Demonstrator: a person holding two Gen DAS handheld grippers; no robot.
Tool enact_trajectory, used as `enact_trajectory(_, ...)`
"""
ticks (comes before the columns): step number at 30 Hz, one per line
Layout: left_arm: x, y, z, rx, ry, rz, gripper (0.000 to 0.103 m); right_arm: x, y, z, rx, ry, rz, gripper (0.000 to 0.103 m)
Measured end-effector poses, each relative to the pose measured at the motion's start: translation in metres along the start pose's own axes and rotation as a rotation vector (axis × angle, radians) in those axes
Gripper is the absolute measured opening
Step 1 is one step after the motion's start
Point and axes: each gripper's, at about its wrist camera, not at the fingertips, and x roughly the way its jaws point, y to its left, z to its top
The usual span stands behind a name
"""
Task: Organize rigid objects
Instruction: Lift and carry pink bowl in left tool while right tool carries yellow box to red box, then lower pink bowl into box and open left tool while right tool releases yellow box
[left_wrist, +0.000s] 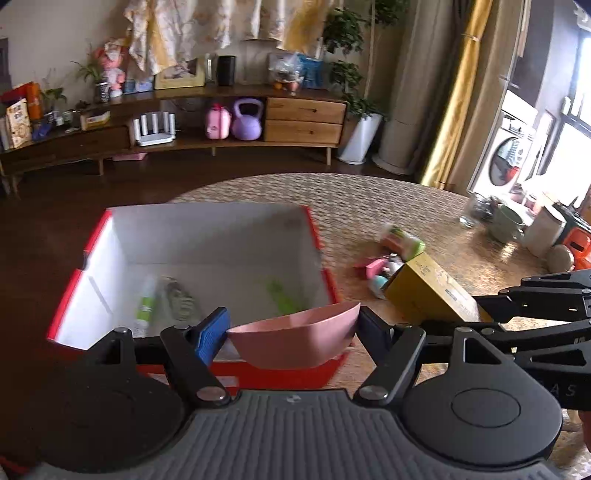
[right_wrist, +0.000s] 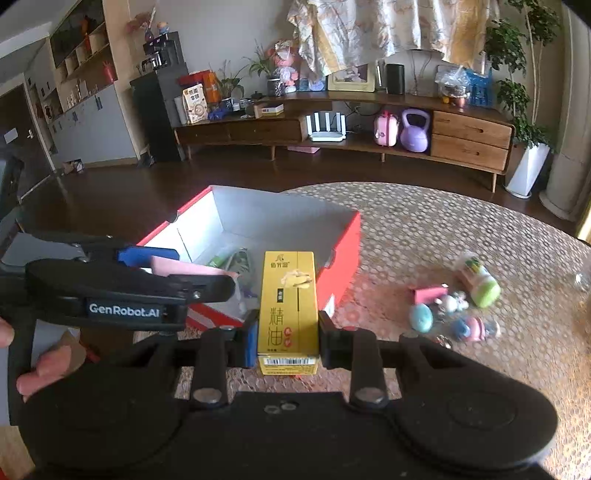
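Left gripper (left_wrist: 293, 332) is clamped on a pink bowl (left_wrist: 295, 341) at lower centre, over the red box (left_wrist: 325, 236). Right gripper (right_wrist: 286, 338) grips an upright yellow carton (right_wrist: 290, 295). A few items already lie boxed; small toys (right_wrist: 454, 310) and a jar (right_wrist: 476, 282) remain at right on the table (right_wrist: 424, 229).

Beyond the worktop: long wooden sideboard (right_wrist: 369, 136) against the wall, purple kettlebell (right_wrist: 415, 131) and pink case (right_wrist: 386, 129) on its lower shelf, white router (right_wrist: 327, 127) alongside. Potted tree (right_wrist: 524, 110) at right. Washing machine (left_wrist: 506, 162) behind yellow curtain (left_wrist: 458, 92).
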Motion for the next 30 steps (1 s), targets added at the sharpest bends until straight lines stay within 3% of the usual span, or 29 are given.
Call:
enact_trajectory(9,0.014,0.051,0.019,-0.006,0.011,0.093,0.075,0.044,0.017,0.021,-0.039,0.034,-0.003,0.030)
enact_trajectory(17,0.054,0.088,0.045,-0.029,0.051,0.145,0.075,0.092,0.021,0.038,-0.073,0.076,-0.022,0.030)
enact_trajectory(30,0.138,0.100,0.067,-0.030,0.190,0.167,0.075,0.176,0.022,0.042,-0.076,0.217,-0.040,0.029)
